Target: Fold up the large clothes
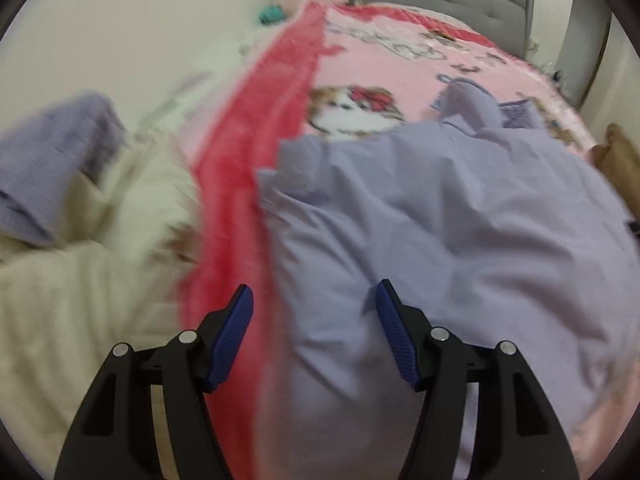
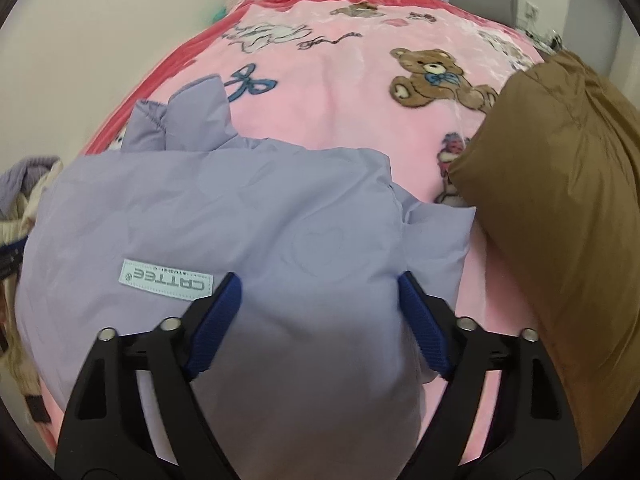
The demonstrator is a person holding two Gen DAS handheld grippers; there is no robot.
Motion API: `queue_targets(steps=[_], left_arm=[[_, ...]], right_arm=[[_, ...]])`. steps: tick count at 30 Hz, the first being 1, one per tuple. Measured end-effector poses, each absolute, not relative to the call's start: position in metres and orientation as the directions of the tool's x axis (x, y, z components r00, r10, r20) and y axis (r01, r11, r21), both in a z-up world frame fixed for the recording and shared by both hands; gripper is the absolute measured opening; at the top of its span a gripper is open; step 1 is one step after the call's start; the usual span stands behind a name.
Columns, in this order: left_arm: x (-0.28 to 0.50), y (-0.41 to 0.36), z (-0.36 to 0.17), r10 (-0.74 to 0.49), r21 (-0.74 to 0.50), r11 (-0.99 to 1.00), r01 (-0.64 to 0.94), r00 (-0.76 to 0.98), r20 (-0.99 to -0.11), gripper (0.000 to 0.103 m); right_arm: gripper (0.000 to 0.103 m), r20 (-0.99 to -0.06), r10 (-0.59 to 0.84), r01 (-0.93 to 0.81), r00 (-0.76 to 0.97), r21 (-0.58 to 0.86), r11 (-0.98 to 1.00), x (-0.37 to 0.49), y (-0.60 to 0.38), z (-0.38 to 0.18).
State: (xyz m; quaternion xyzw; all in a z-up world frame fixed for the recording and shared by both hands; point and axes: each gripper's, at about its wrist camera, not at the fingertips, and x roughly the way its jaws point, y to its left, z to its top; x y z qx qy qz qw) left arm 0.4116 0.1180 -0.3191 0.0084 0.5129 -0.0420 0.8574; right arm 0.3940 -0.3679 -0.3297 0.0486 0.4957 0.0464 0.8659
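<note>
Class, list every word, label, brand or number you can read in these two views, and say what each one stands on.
"CATTEE" on the pale label sewn to the lilac jacket, seen upside down.
A smaller line under it on the same label: too small to read.
Pink blanket: pictures only, no readable text.
Left wrist view: nothing readable.

Soft even light, left-view motion blur

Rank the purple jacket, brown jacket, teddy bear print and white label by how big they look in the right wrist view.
1. purple jacket, though it lies nearest the camera
2. brown jacket
3. teddy bear print
4. white label
</note>
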Motion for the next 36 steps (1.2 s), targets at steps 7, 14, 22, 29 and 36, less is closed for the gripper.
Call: queue_targets(steps=[7, 14, 22, 29, 36], left_arm=[[0.400, 0.096, -0.310, -0.017, 0.035, 0.996, 0.084, 0.547, -0.837, 0.019], [0.385, 0.078, -0.247, 0.074, 0.077, 0.997, -0.030, 0.749, -0.658, 0.013], [0.469, 0.050, -0.297, 0.194, 0.245, 0.969, 0.014, 0.568, -0.800, 0.016], [0.468, 0.041, -0.334, 0.233, 0.330, 0.940, 0.085, 0.545, -0.805, 0.023], [0.466, 0.049, -0.332, 0.218, 0.306, 0.949, 0.070, 0.557, -0.801, 0.035]], right_arm=[[0.016, -0.838, 0.076, -0.048, 0.540, 0.059, 0.997, 0.381, -0.357, -0.317], [0.012, -0.688, -0.013, -0.011, 0.726, -0.030, 0.999, 0.364, -0.346, -0.246], [0.017, -0.828, -0.171, 0.024, 0.534, -0.188, 0.982, 0.437, -0.344, -0.316], [0.021, -0.865, -0.148, 0.037, 0.479, -0.149, 0.988, 0.444, -0.347, -0.351], [0.023, -0.898, -0.114, 0.107, 0.424, -0.076, 0.991, 0.447, -0.358, -0.355]])
